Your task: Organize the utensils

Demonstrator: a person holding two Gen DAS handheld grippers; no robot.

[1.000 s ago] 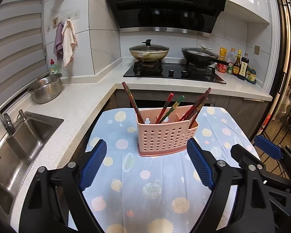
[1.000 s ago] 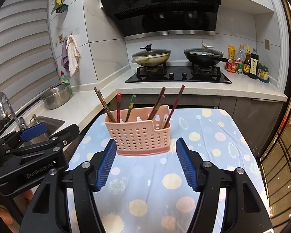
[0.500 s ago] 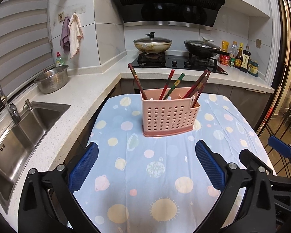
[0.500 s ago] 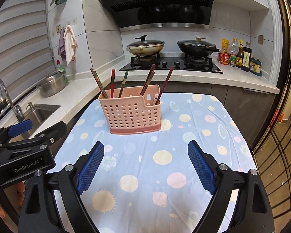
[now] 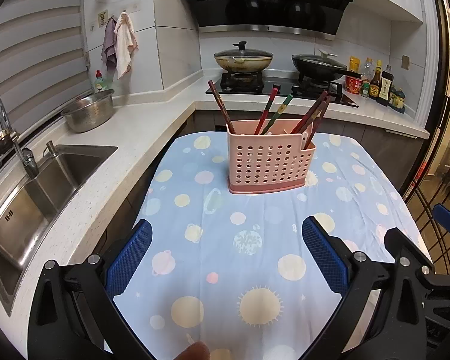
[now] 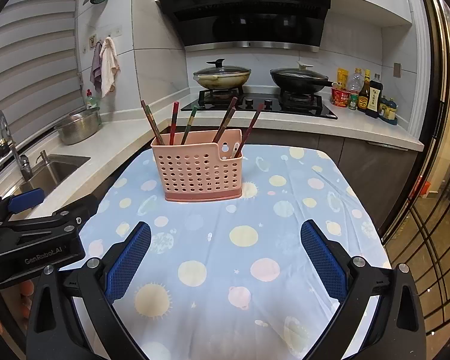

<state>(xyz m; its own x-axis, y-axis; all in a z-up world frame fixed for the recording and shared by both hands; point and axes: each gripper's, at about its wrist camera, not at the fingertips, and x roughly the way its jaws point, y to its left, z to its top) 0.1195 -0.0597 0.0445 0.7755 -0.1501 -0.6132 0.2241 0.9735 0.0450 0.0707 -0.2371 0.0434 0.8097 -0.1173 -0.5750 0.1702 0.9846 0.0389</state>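
Both my jaws have just spread wide, nothing between them, and I've drawn back. The pink caddy (image 5: 269,162) with its chopsticks (image 5: 312,117) stands at twelve o'clock on the surface (image 5: 255,270); sorting looks done.

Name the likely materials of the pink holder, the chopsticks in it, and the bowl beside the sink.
Pink holder: probably matte moulded plastic, with punched holes.
Chopsticks: look like lacquered wood, glossy red-brown; uncertain.
Bowl: probably stainless steel, with a shiny grey surface.
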